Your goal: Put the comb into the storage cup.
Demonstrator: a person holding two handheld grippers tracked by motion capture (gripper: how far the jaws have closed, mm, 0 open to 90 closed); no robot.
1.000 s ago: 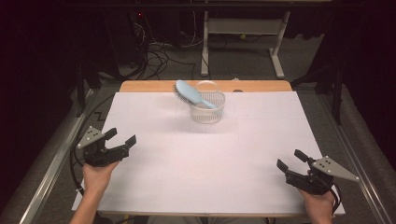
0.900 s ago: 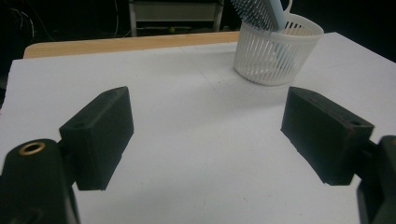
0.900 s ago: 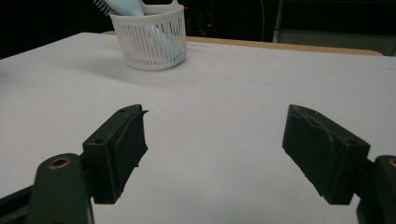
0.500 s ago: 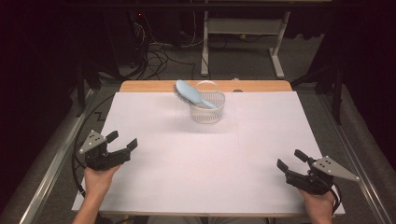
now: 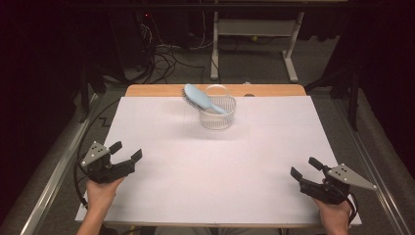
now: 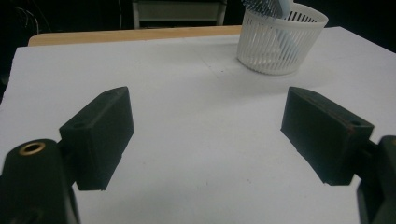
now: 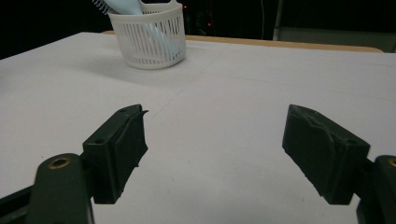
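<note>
While my left tool [image 5: 125, 152] and right tool [image 5: 305, 167] rest wide apart, well short of the basket [image 5: 218, 113], the brush [image 5: 201, 98] leans inside it. Probably light, stiff plastic; I would grip its head above the rim.

white-topped table [image 5: 215, 166] — a white slatted basket [image 5: 218, 115] stands near its far edge.
</note>
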